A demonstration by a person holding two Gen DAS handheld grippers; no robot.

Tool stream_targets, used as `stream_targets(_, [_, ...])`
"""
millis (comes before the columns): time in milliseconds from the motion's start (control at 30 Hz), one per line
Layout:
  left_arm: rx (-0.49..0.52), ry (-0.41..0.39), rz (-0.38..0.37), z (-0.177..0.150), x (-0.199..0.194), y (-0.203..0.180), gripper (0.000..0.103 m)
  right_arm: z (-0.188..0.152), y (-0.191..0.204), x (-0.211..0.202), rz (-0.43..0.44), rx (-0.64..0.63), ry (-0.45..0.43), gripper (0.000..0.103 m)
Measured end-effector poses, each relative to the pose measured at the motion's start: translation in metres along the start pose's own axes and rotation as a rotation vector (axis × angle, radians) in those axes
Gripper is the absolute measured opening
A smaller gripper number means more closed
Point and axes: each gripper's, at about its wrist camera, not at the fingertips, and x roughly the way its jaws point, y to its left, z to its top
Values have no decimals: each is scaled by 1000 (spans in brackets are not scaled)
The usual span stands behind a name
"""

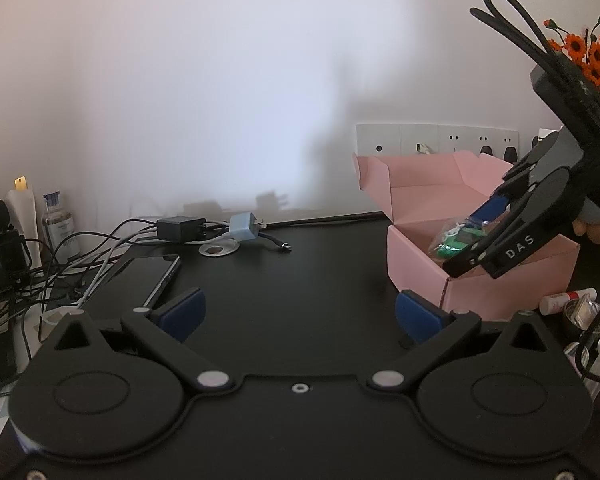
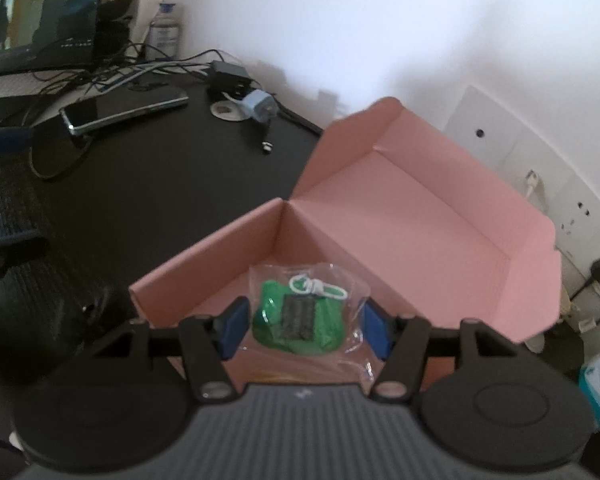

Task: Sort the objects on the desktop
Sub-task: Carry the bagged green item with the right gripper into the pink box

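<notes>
A green toy-like item with a white clip, sealed in a clear plastic bag, sits between the blue pads of my right gripper, which is shut on it. The gripper tilts down over the open pink cardboard box, holding the bag just inside the box's near corner. In the left wrist view the right gripper reaches in from the right, with the bag above the pink box. My left gripper stands open and holds nothing, low over the black desk, left of the box.
A dark phone, a black charger, a pale blue plug and tangled cables lie at the desk's left and back. A laptop screen stands far left. A wall socket strip, orange flowers and small tubes are right.
</notes>
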Motion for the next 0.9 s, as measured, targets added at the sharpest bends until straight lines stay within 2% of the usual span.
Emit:
stream_targets(300, [-1,3,-1,0,0,0,103,6,0,12,63,9,-2,59])
stream_targets(667, [3,5,-4,0,1,-1,103,-3,-27,30,193,172,17,62])
stream_targets(900, [-2,9,-6,0,2,0,103,-8,-35,37,244,224,9,66])
